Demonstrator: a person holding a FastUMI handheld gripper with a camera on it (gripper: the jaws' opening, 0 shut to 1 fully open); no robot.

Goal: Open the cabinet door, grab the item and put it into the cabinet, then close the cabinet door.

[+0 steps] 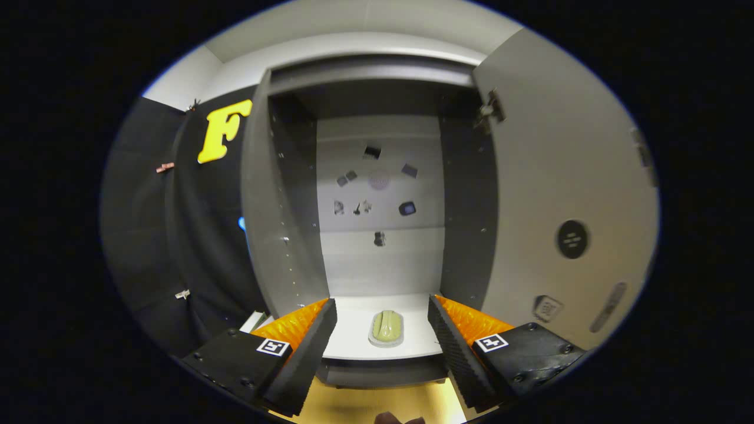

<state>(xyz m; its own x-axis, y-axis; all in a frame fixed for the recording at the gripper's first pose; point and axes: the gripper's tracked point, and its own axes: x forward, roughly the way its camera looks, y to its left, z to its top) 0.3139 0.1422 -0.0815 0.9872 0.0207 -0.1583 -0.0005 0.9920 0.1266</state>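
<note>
Pale green and rounded, the item (387,327) lies on a small clear tray on the cabinet's white bottom shelf (412,341), near the shelf's front edge. You see it between your two fingers and a little beyond their tips, touched by neither. Your gripper (383,321) is spread wide and holds nothing; one finger (306,353) stands to the left of the item and the other to its right, with bare shelf showing on both sides. Each finger carries a small square black-and-white marker (274,347) on its base. Around the item the cabinet (294,235) stands open: dark grey side walls with rows of small holes, and a light back panel (380,259) with several small dark stickers or tags scattered over its upper part, too small to tell apart. To the right the door (565,176) is swung fully out, grey, with a hinge at its upper inner corner and a round dark disc lower down on its face. Black cloth (153,235) hangs to the left of the cabinet, with a few small clips on it. Below the shelf's front lip you look down on a yellowish wooden surface (383,406).
</note>
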